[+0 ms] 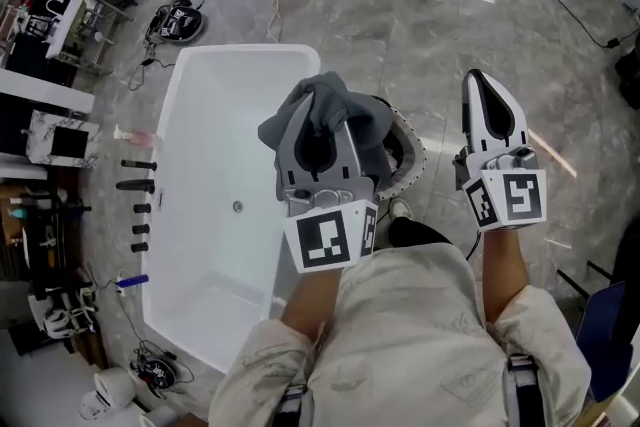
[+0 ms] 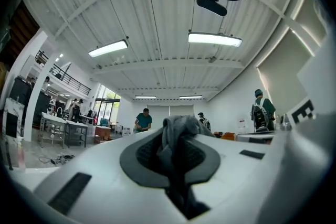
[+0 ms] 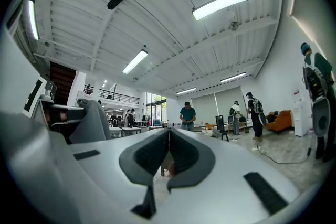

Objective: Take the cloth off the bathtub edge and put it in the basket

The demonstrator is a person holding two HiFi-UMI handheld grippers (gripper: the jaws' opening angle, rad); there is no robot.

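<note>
Soft grey cloth (image 1: 322, 107) is off the white bathtub (image 1: 215, 215), not yet in the round white basket (image 1: 412, 151).
The left claw (image 1: 322, 137) squeezes it tight, up by the basket; the right claw (image 1: 486, 87) is closed, empty.

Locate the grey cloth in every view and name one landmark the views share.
Head view: grey cloth at centre, overlapping the bathtub rim and the basket.
Left gripper view: centre, clamped in the left gripper.
Right gripper view: left side, hanging draped.
Shared landmark: person in a teal top, seen in both gripper views only.
</note>
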